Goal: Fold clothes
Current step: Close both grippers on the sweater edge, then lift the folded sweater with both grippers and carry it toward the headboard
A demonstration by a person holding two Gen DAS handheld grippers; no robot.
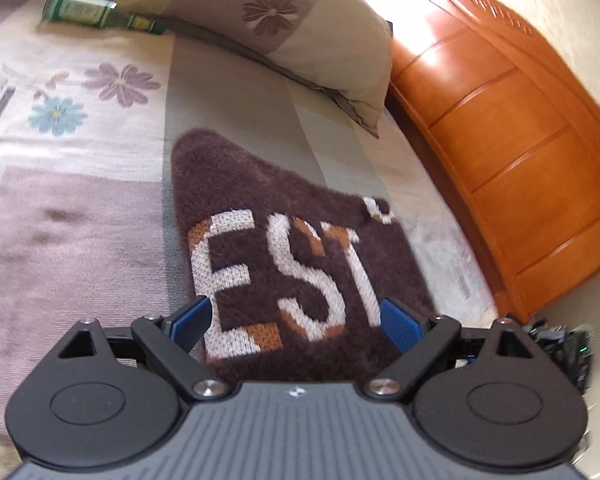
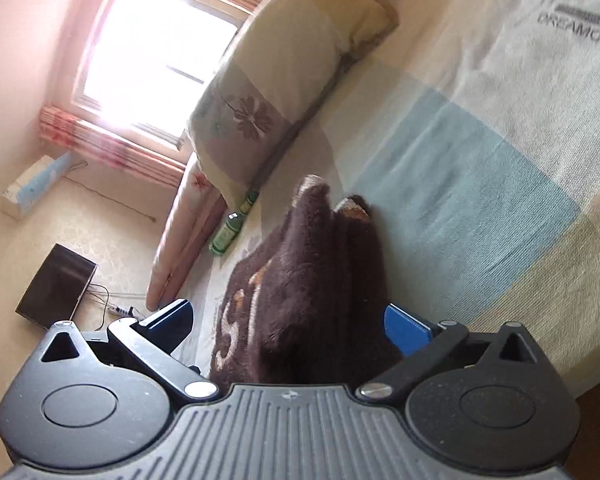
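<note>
A fuzzy dark brown sweater (image 1: 284, 216) with white and orange letters lies folded on the bed. It also shows in the right wrist view (image 2: 308, 280), bunched with a sleeve end pointing away. My left gripper (image 1: 296, 320) is open, its blue pads (image 1: 400, 322) standing apart over the sweater's near edge. My right gripper (image 2: 292, 324) is open too, its blue pads (image 2: 406, 330) either side of the sweater's near end. Neither holds the cloth.
A floral pillow (image 1: 292, 28) and a green glass bottle (image 1: 100, 12) lie at the head of the bed, beside an orange wooden headboard (image 1: 520, 140). The patchwork bedspread (image 2: 480, 152) stretches to the right. In the right wrist view the floor holds a dark box (image 2: 56, 284) and cables.
</note>
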